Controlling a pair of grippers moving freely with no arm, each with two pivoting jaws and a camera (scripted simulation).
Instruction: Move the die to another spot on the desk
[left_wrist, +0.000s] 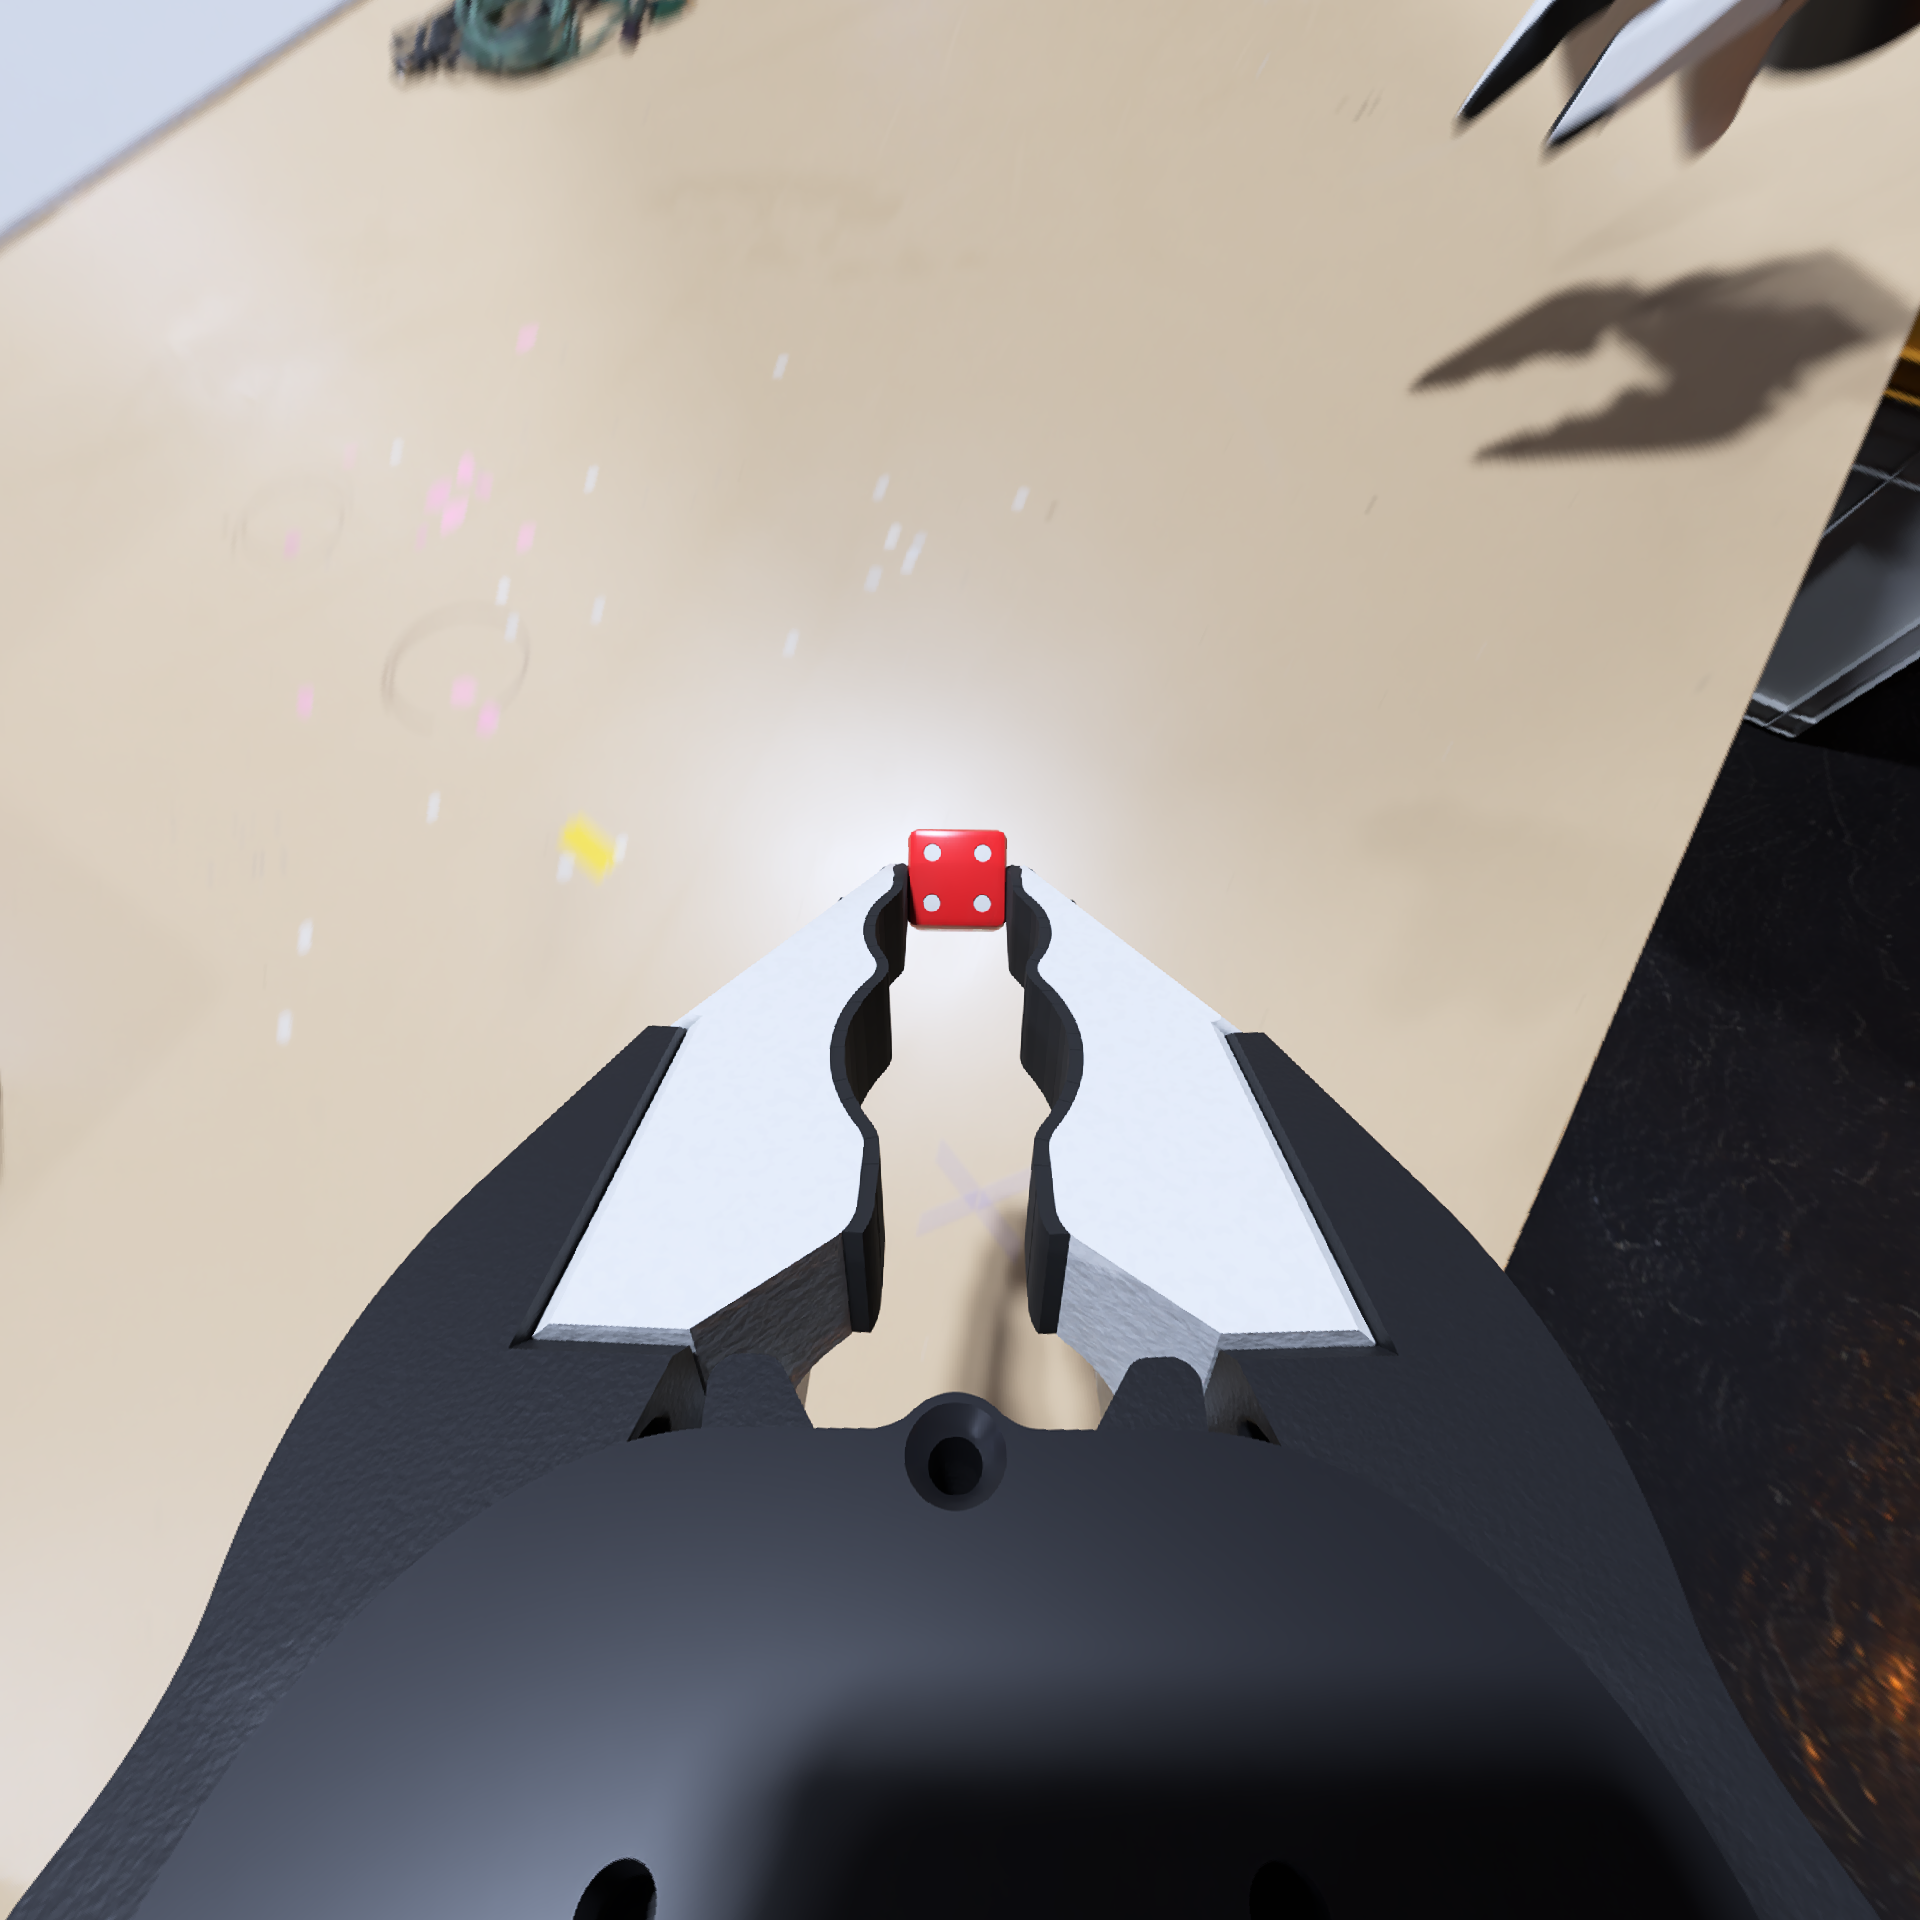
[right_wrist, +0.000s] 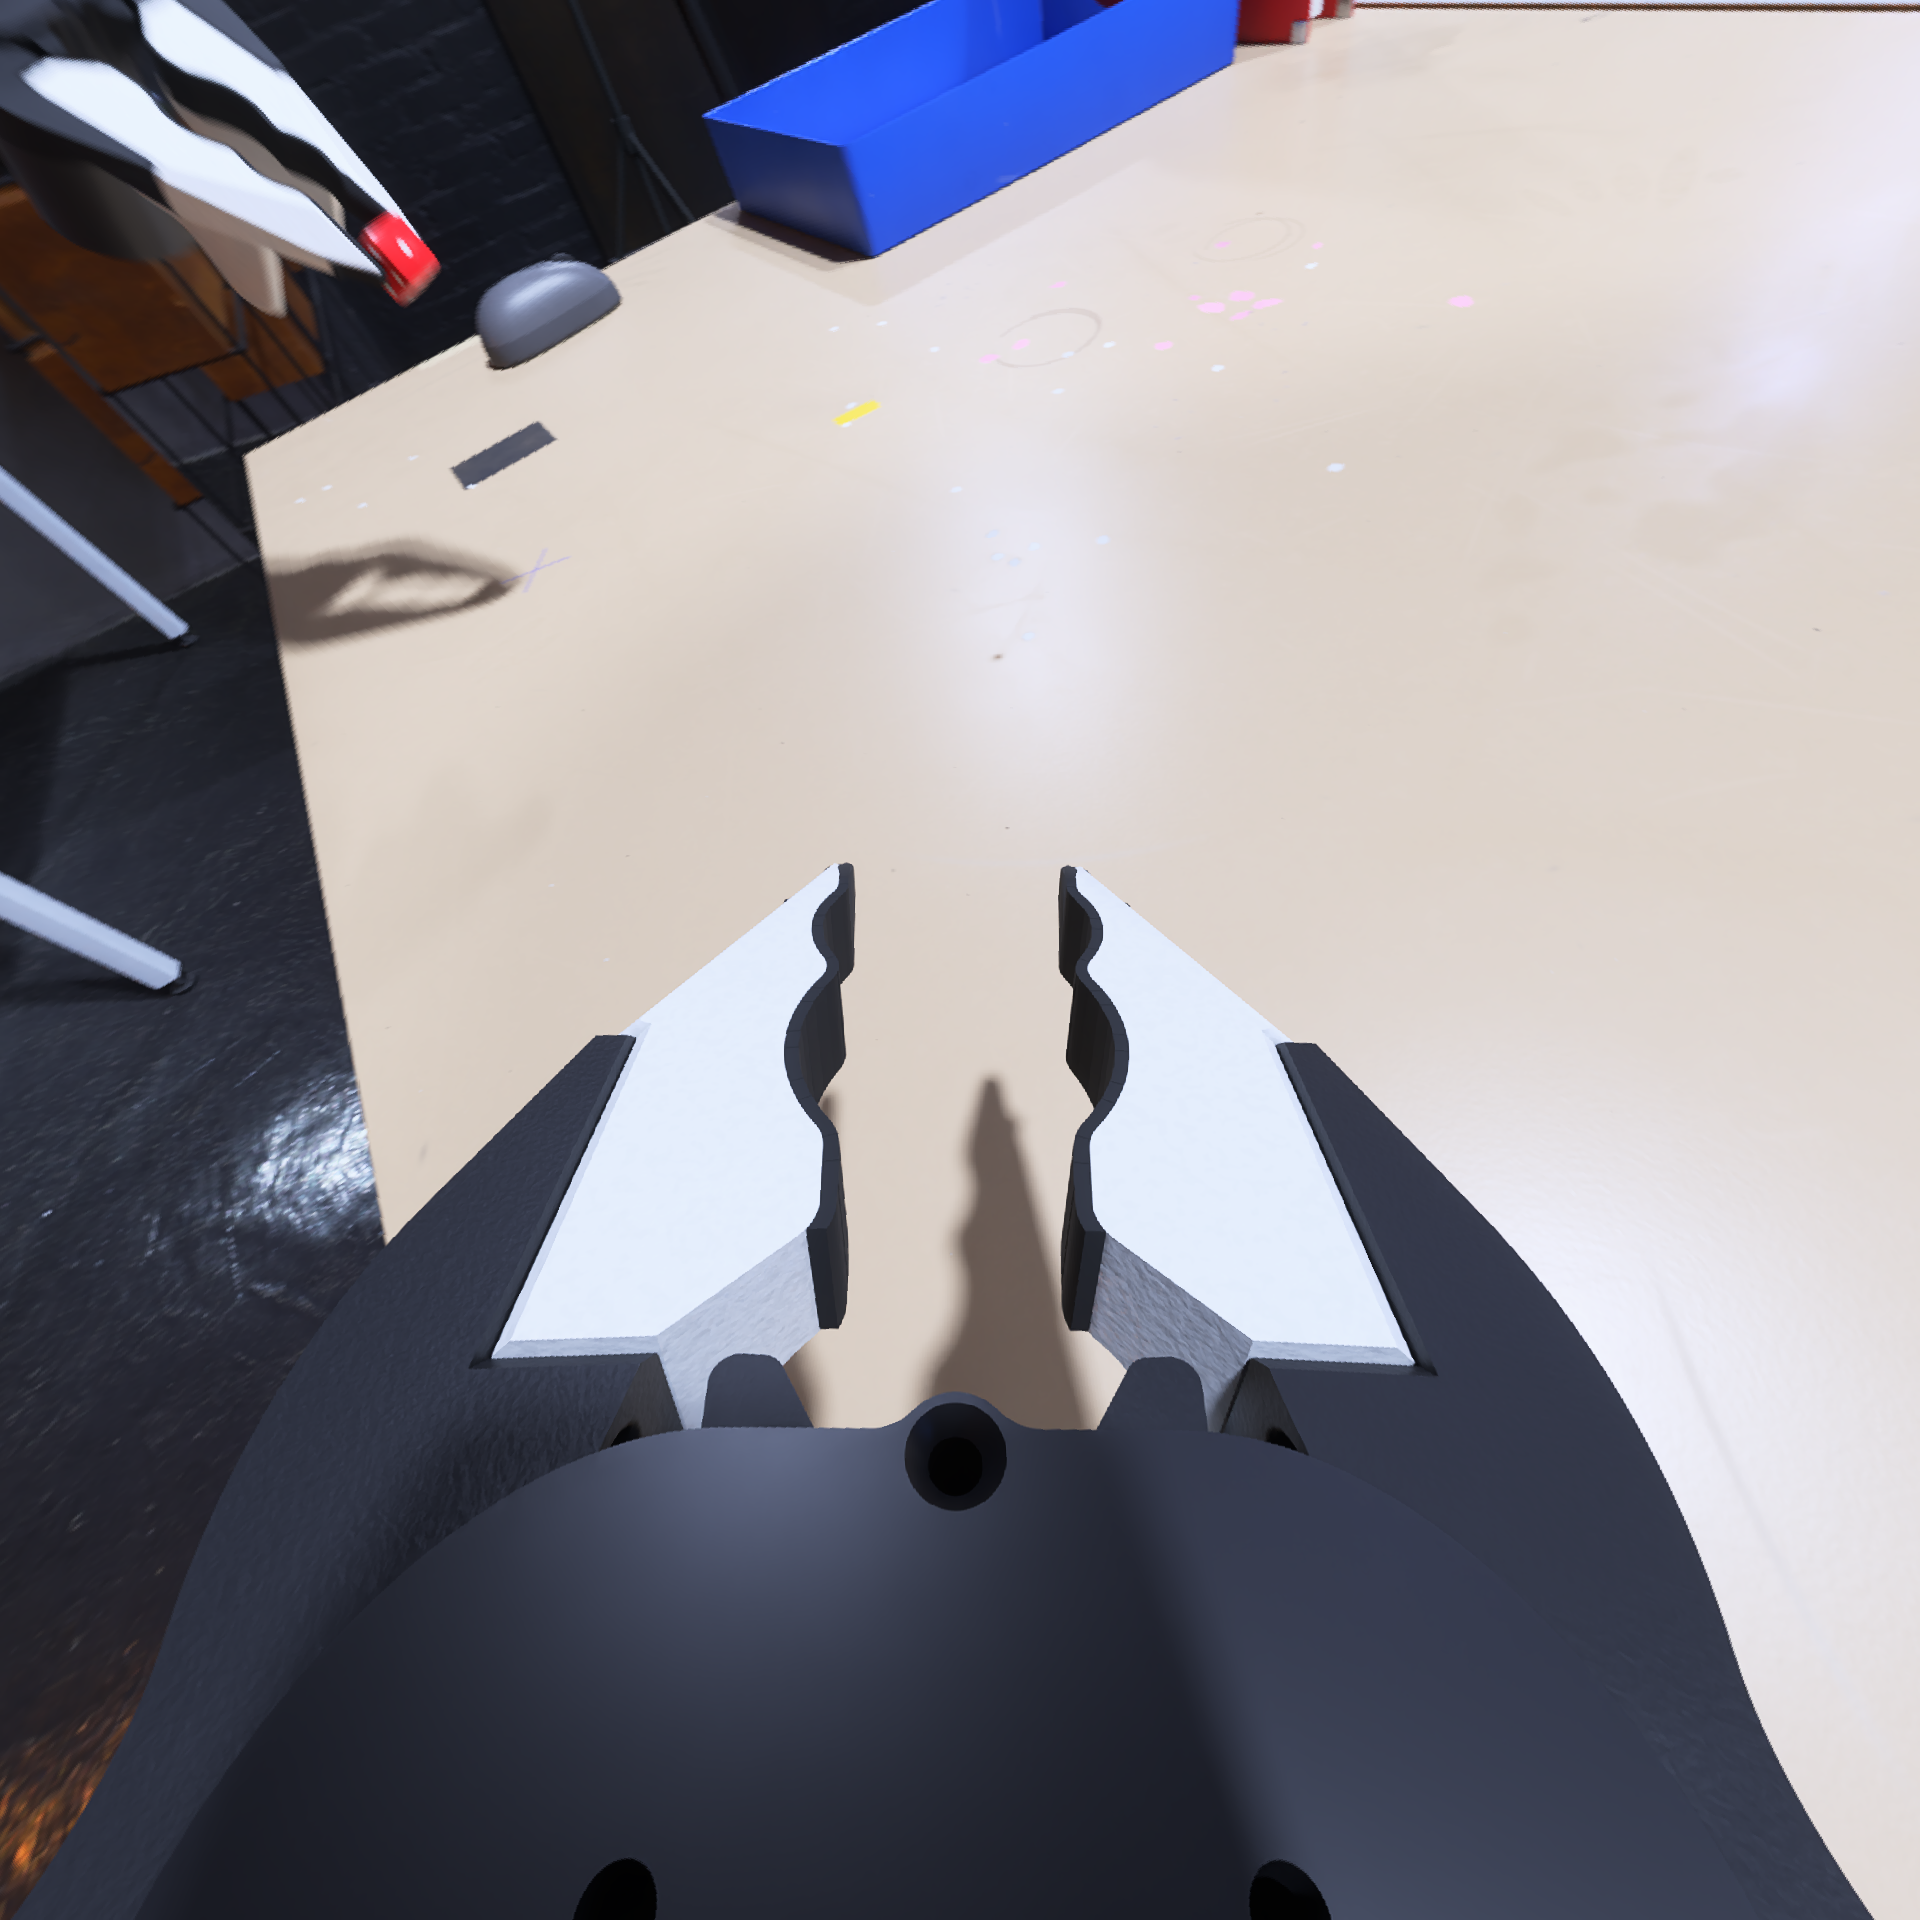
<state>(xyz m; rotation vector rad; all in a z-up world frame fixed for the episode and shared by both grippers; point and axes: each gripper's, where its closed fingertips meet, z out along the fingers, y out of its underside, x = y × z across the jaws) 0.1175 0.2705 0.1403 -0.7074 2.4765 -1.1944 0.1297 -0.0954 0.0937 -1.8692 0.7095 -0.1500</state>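
Observation:
A small red die (left_wrist: 957, 879) with white pips is pinched between the tips of my left gripper (left_wrist: 957, 883), held in the air above the beige desk (left_wrist: 1143, 520). In the right wrist view the same die (right_wrist: 399, 254) shows at the tip of the left gripper (right_wrist: 358, 234), high at the upper left, over the desk's left edge. My right gripper (right_wrist: 957, 883) is open and empty, low over the near part of the desk (right_wrist: 1351, 727). Its fingertips (left_wrist: 1579, 94) show blurred at the top right of the left wrist view.
A blue bin (right_wrist: 966, 114) stands at the far edge of the desk, a grey rounded object (right_wrist: 542, 301) near the left edge, a dark flat strip (right_wrist: 504, 454) closer. A tangle of dark cable (left_wrist: 540, 36) lies far off. The desk edge (left_wrist: 1714, 831) drops to a dark floor.

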